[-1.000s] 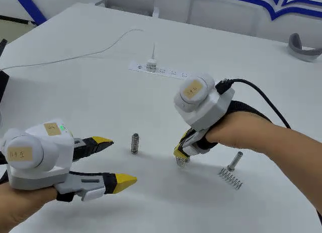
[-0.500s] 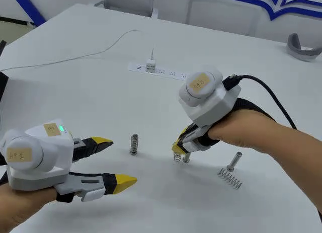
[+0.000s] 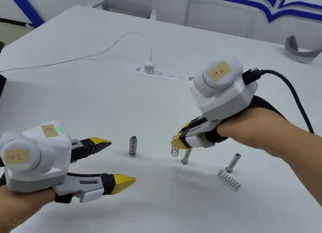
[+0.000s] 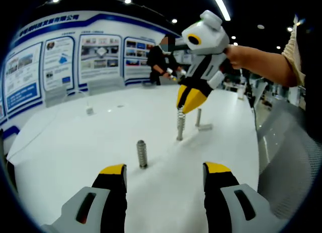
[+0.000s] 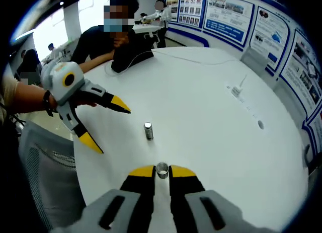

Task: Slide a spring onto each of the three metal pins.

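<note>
A pin that wears a spring (image 3: 133,146) (image 4: 142,153) (image 5: 148,131) stands upright on the white table. Just left of a bare pin (image 3: 186,156), my right gripper (image 3: 178,141) (image 4: 191,99) is shut on a spring (image 3: 174,150) (image 4: 180,123) (image 5: 162,170), which hangs down from its tips. Another bare pin (image 3: 232,162) stands farther right, and a loose spring (image 3: 230,178) lies beside it. My left gripper (image 3: 113,161) (image 4: 165,168) (image 5: 109,126) hovers open and holds nothing, left of the sprung pin.
A white power strip (image 3: 151,69) with a plug and a thin cable (image 3: 90,53) lies at the back of the table (image 3: 75,92). A grey curved object (image 3: 297,47) rests at the far right. Across the table sits a person in dark clothes (image 5: 121,42).
My right gripper has risen and tilted, lifting the spring off the table to the left of the bare pin. The left gripper has stayed put and open.
</note>
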Motion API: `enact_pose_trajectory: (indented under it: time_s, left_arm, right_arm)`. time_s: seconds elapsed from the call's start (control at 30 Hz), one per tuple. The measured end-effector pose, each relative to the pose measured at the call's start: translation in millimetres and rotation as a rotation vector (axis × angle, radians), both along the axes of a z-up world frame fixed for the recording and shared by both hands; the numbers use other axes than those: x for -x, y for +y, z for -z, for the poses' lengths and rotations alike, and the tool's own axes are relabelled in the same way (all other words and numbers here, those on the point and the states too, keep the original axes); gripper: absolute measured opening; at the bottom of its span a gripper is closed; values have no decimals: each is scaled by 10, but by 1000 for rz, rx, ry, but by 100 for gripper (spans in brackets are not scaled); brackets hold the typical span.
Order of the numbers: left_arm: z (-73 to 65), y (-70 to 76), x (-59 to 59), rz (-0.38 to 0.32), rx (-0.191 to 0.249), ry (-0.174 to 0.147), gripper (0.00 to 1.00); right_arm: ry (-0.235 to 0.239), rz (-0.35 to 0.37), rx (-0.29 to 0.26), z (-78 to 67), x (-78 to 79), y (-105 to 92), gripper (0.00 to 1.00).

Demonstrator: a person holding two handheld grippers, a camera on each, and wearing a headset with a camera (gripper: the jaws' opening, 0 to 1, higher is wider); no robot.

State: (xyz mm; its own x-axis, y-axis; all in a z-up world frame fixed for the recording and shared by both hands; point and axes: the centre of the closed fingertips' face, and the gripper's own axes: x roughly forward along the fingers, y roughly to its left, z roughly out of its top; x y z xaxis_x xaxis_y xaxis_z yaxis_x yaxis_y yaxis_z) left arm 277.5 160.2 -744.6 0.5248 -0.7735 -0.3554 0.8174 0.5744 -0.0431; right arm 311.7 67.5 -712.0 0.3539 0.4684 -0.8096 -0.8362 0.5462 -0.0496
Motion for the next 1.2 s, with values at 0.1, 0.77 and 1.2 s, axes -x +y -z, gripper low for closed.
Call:
enact_pose_trajectory:
  time_s: [0.1,0.77,1.2]
  left_arm:
    - [11,10,-2,0,-3,1,62]
    - [8,-9,0,1,-5,1,62]
    - [2,-8,-10,2,-5,0,63]
  right_arm:
    - [-5,11,-21,-66,-4,-15,12]
    - [-42,74,-70,-341,-72,-191,12]
    - [-34,113,-64,-224,-134,-312,12]
